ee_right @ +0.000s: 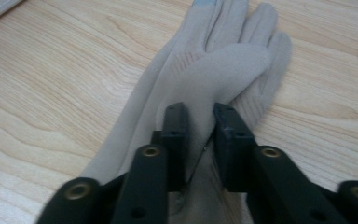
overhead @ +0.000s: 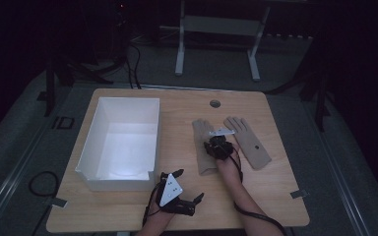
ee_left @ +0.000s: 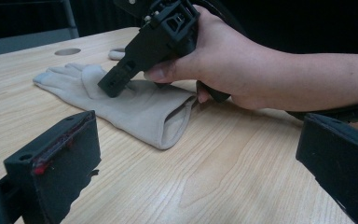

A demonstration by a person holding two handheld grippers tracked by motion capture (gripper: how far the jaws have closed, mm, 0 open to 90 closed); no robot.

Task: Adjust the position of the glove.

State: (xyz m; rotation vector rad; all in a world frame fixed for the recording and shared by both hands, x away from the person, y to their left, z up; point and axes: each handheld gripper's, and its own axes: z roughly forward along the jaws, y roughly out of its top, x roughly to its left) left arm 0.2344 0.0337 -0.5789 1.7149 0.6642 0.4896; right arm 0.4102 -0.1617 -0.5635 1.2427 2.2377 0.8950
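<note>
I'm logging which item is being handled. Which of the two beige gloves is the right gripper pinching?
The left glove, nearer the white box; the right gripper pinches its fabric. The other glove lies untouched, farther right.

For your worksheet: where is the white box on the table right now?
In the high view, the white box sits on the table's left half, left of the two gloves, beyond the left gripper.

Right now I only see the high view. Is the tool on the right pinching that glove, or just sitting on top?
Observer: Pinching. In its own view, the right tool has its jaws closed on a fold of the near glove.
Operator: Which part did it grab?
Observer: The thumb side; the thumb lies folded over the palm.
Operator: And my other tool?
Observer: The left tool is wide open, low over bare table, aimed at the glove's cuff.
</note>
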